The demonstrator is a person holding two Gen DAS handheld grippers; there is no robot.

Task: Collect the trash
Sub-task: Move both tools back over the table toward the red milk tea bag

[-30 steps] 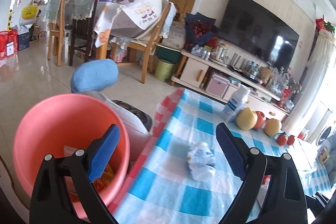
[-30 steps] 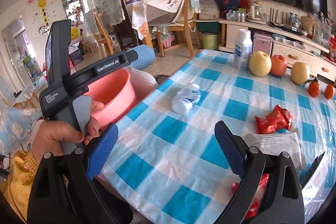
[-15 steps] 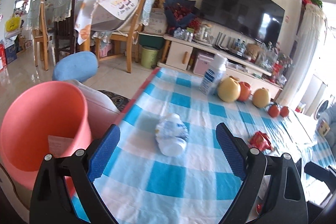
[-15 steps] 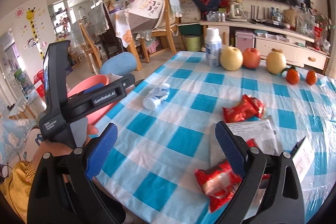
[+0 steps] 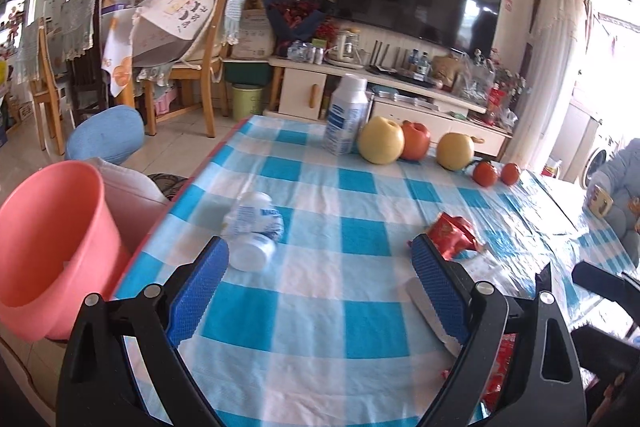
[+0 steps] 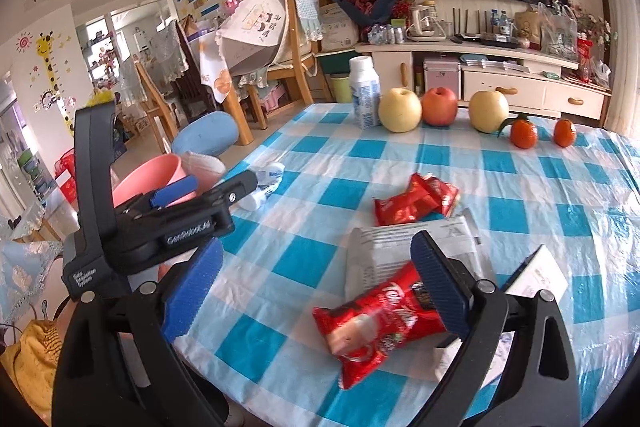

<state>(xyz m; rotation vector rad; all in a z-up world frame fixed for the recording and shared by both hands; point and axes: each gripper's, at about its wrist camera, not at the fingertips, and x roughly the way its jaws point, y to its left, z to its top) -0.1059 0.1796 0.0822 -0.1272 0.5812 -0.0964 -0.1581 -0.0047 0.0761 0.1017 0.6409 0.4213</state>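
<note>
Both grippers spread wide, nothing held. Left gripper (image 5: 320,269) over the near edge of the checked table (image 5: 320,311), aimed at the small tipped-over bottle (image 5: 254,231) lying on its side near the left table edge, just beside the left blue pad. Pink bin (image 5: 48,247) off the table's left side, close to the bottle. Right gripper (image 6: 316,289) low over the red snack wrapper (image 6: 376,321), which lies between the pads, partly on a printed paper sheet (image 6: 400,241). Second red wrapper (image 6: 416,197) farther in, mid-table. Fruit and the upright bottle at the far edge likely not trash. Wrappers probably light, crinkly, slick film; best pinched across the flat middle, likely to slide if nipped at a corner. Tipped bottle probably light, thin plastic, prone to rolling; best taken across the body, not the cap.
</note>
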